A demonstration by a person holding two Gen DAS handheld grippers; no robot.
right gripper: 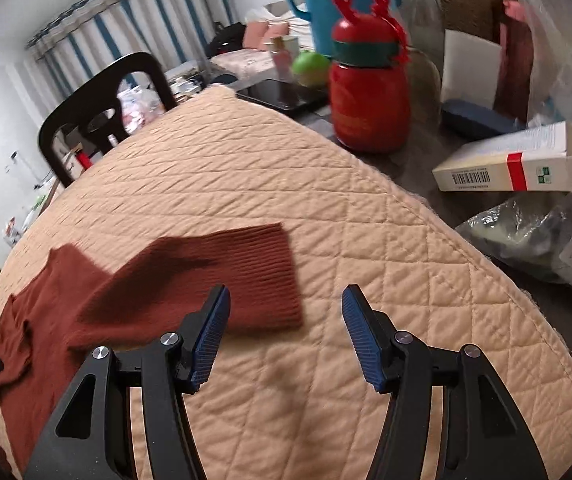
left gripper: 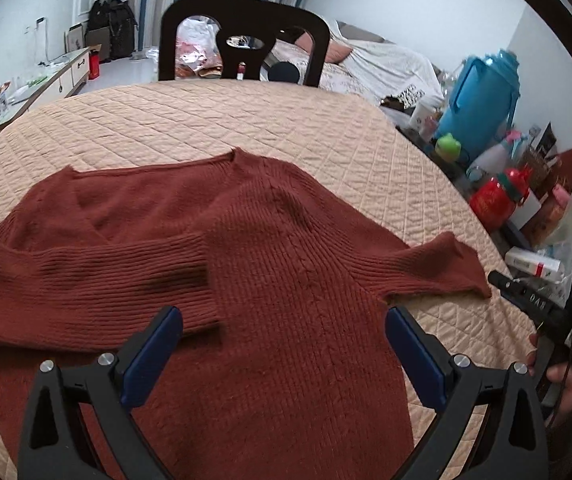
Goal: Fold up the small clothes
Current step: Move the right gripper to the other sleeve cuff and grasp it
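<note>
One rust-red knitted sweater (left gripper: 246,264) lies flat on the peach quilted cover (left gripper: 214,120) of the tabletop, neckline toward the far side. It has two sleeves: the left sleeve (left gripper: 98,280) is folded across the body, its cuff ending near the middle of the chest, and the right sleeve (right gripper: 238,276) lies stretched out to the right on the quilt.

There are two claws. The left claw (left gripper: 284,354) hangs over the near part of the sweater's body with its blue pads spread wide; nothing is pinched between them, and whether the tips brush the knit cannot be told. The right claw (right gripper: 286,334) is also spread, empty, above the bare quilt just right of the right sleeve's cuff (its left pad (right gripper: 212,336) overlaps the cuff's edge in the right wrist view, but contact cannot be told). In the left wrist view a hand (left gripper: 562,384) holds that tool at the right edge.

Behind the tabletop stands one dark chair (left gripper: 242,36). Along the right edge sit one blue thermos jug (left gripper: 482,104), one red bottle (right gripper: 370,96) with antler trim, one small green toy (right gripper: 310,66) and one white carton (right gripper: 514,164) with a red band.
</note>
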